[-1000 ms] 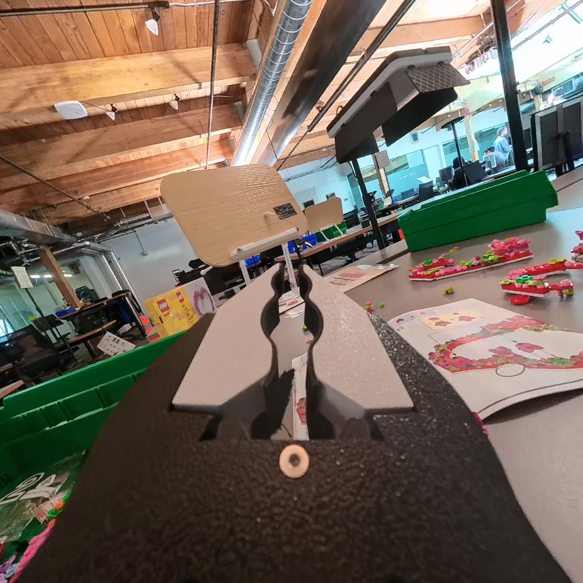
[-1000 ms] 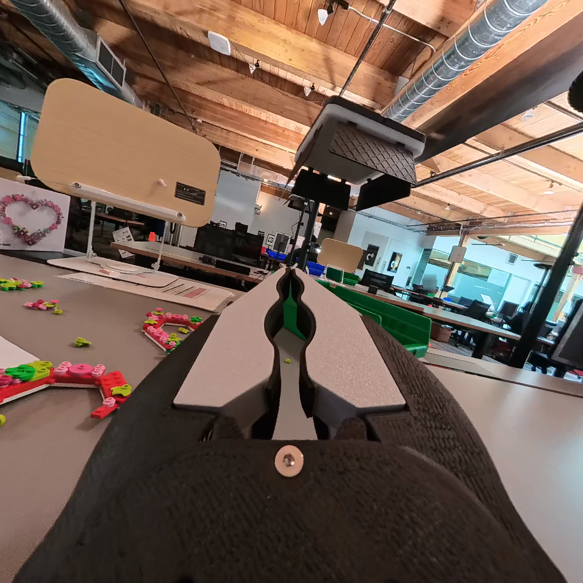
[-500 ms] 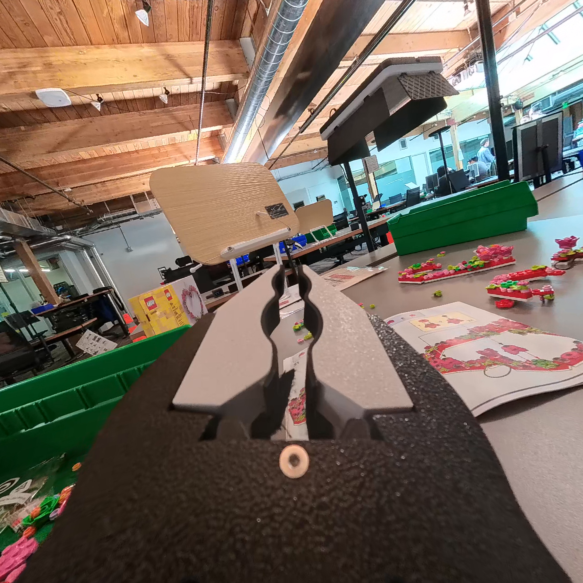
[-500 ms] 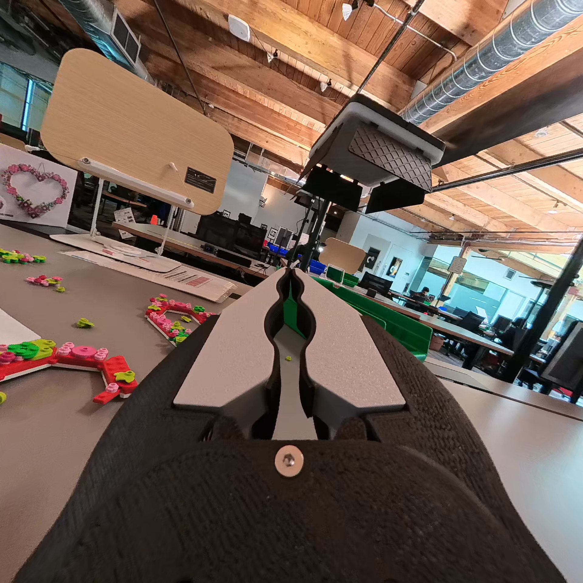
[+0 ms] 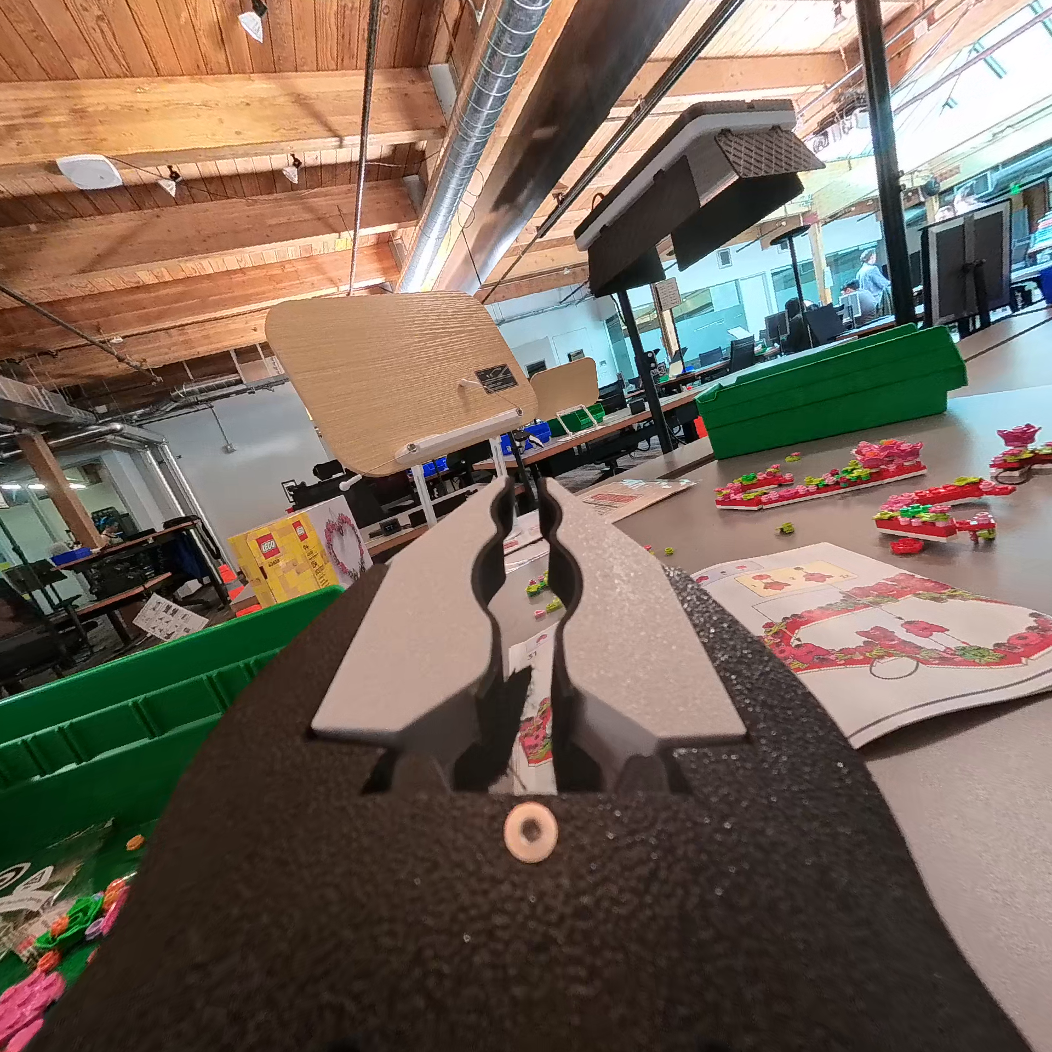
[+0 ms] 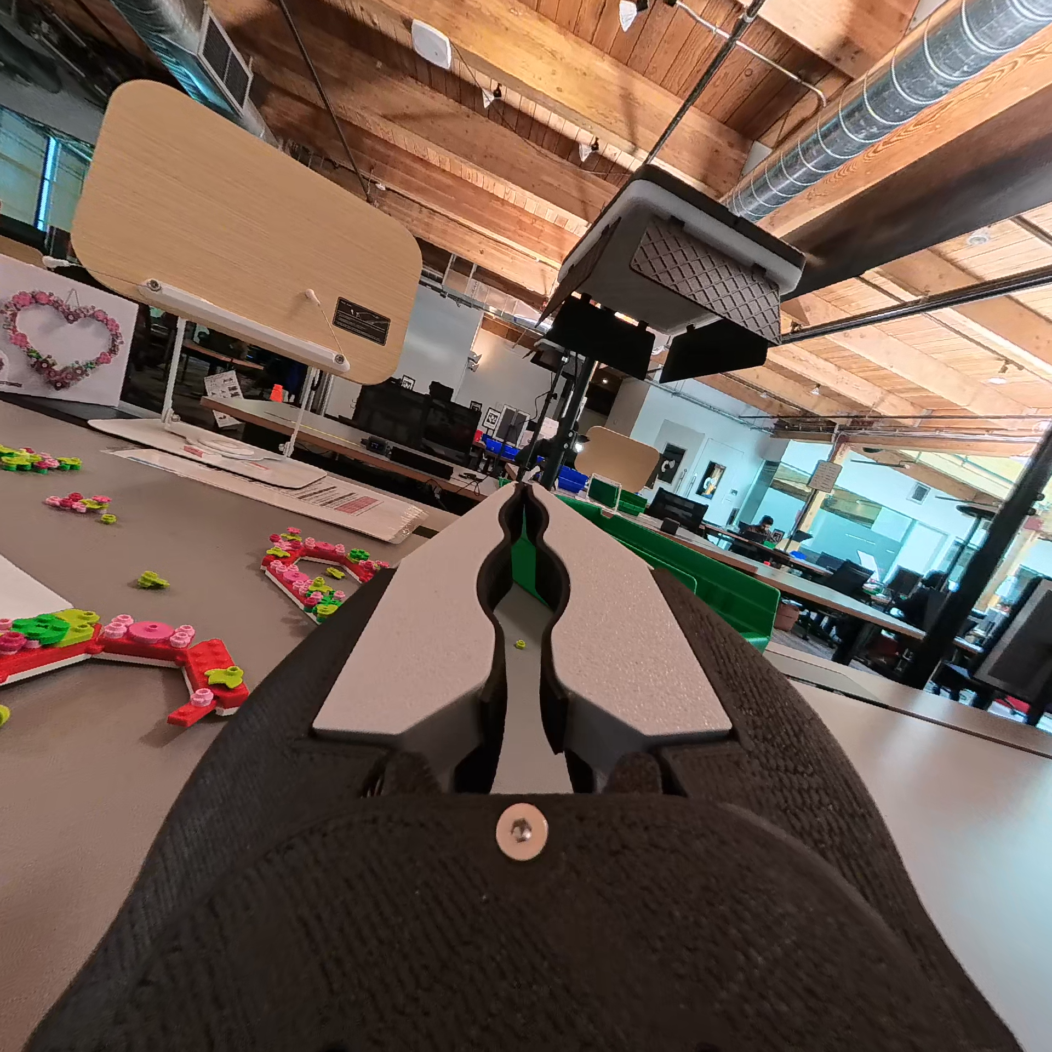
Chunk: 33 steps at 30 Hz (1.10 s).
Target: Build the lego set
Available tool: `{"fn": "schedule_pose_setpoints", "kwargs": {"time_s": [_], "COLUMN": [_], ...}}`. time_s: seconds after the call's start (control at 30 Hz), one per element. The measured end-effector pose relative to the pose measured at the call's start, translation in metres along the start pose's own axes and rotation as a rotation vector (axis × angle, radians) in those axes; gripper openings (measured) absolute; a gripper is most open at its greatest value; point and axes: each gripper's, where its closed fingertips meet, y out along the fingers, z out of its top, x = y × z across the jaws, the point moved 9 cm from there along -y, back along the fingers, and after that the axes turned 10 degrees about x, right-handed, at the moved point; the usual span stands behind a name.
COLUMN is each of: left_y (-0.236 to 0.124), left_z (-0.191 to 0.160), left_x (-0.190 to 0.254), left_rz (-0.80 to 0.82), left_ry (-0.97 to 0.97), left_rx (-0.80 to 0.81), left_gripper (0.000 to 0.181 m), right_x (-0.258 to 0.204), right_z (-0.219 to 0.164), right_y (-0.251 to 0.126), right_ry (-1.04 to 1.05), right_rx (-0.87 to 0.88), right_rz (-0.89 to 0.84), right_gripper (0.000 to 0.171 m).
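Partly built red Lego strips with pink and green flowers lie on the grey table: two in the left wrist view, two in the right wrist view. The open instruction booklet lies just right of my left gripper. That gripper is shut on nothing, with a thin slit at the tips, above the table next to a green bin of loose pieces. My right gripper is shut and empty, low over the table, right of the strips.
A wooden book stand and the Lego box stand at the table's far side. A second green bin sits ahead of the right gripper. Small loose pieces and a flat packet lie scattered. An overhead camera box hangs on a pole. About 40 cm separates my left fingertips from my right.
Both views have drifted slightly: the left gripper tilted down a little, showing more of the bin's pieces. The right gripper moved a bit closer to the strips. Both jaws stay as they were.
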Motion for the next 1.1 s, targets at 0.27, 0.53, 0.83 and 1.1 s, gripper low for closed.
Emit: {"fn": "schedule_pose_setpoints", "kwargs": {"time_s": [0.27,0.53,0.83,1.1], "left_y": [-0.0003,-0.0003,0.0004,0.0005], "left_z": [0.0000,-0.0002,-0.0003,-0.0005], "left_x": [-0.0007,-0.0012,-0.0005,-0.0008], "left_rz": [0.000,-0.002,-0.011,-0.016], "left_ry": [-0.003,-0.011,-0.014,-0.017], "left_rx": [0.001,0.003,0.004,0.006], "left_gripper": [0.005,0.005,0.004,0.005], "right_x": [0.0015,0.0009,0.0017,0.0028], "right_z": [0.0009,-0.0001,-0.0009,0.0002], "right_y": [-0.0014,-0.0005,-0.0005,-0.0005], "right_ry": [-0.007,-0.013,-0.013,0.041], "right_rx": [0.004,-0.002,-0.005,-0.006], "right_rz": [-0.022,-0.020,-0.022,-0.048], "right_gripper": [0.000,0.000,0.000,0.000]}}
